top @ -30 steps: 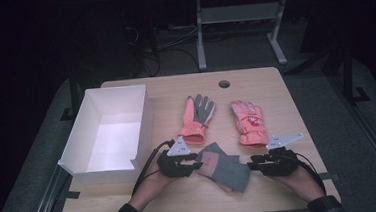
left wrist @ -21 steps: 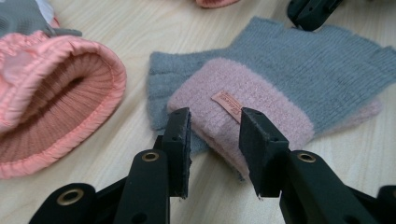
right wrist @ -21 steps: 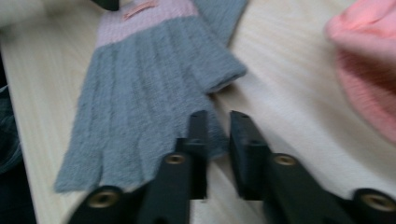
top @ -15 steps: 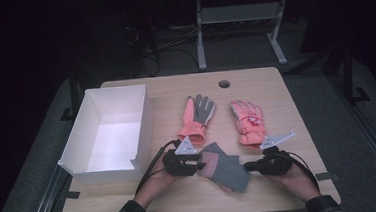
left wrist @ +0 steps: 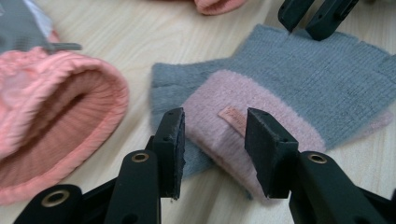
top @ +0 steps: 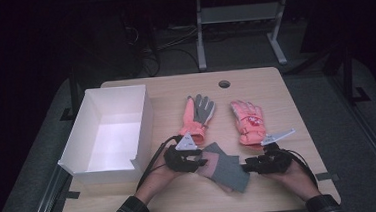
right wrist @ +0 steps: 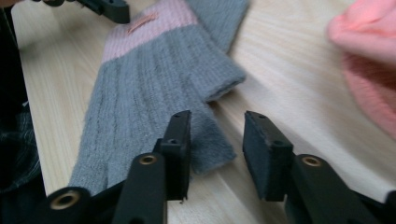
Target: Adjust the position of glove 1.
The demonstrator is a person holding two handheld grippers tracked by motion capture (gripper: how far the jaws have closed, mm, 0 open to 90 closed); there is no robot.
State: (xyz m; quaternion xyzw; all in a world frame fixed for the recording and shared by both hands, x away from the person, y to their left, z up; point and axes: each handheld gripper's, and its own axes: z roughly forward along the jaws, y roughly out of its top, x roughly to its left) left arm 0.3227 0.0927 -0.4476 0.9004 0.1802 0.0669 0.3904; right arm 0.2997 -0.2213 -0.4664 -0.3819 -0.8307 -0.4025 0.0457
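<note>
From the high view, a grey knit glove with a pink cuff (top: 223,167) lies flat at the near edge of the tabletop (top: 275,87), between the left gripper (top: 196,161) at its cuff end and the right gripper (top: 247,166) at its finger end. Behind it lie two coral gloves, one palm up (top: 197,116) and one back up (top: 248,122), and a white box (top: 108,129) stands to the left.

The left gripper view (left wrist: 214,135) adds the detail: its jaws stand apart, having just been opening, the pink cuff (left wrist: 243,116) with a small label between them but not pinched.

The right gripper view (right wrist: 215,140) shows the other end: jaws apart, also just opened, with a grey corner (right wrist: 210,144) of the glove between them, unclamped.
</note>
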